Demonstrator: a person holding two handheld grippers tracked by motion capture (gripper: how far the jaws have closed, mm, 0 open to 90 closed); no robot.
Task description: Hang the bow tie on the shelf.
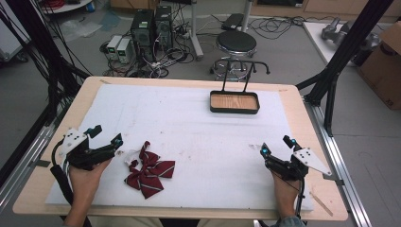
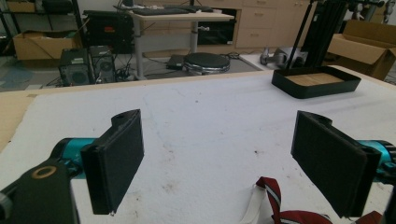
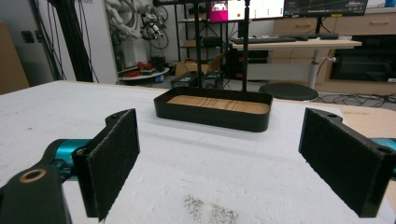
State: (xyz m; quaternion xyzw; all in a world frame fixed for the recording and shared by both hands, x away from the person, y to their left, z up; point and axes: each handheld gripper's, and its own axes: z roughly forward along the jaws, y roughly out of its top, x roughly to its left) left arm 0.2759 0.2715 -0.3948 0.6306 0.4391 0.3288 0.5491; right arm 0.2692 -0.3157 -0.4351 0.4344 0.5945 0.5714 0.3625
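— Two claws are in your hands. Where are they?

— Your left claw (image 1: 108,136) sits low at the left side of the worktop (image 1: 293,101), on the white mat (image 1: 189,123). Its jaws are spread wide and hold nothing. Your right claw (image 1: 275,145) sits low at the right side of the mat. Its jaws are wide apart too, with nothing between them.

— Where is the bow (image 1: 149,170)?

— It lies flat on the mat, just beside your left claw, on the side toward your right hand. It is dark red with thin white stripes, and a white strap (image 1: 131,155) sticks out toward the claw tip. In the left claw view, the top of the bow (image 2: 271,189) peeks up at the bottom, between the two jaws.

— And the tray (image 1: 234,102)?

— You have a black tray with a wood floor at the far side of the mat, well apart from the bow. It is straight ahead in the right claw view (image 3: 215,112). Two black rods (image 1: 246,78) stand up behind it.
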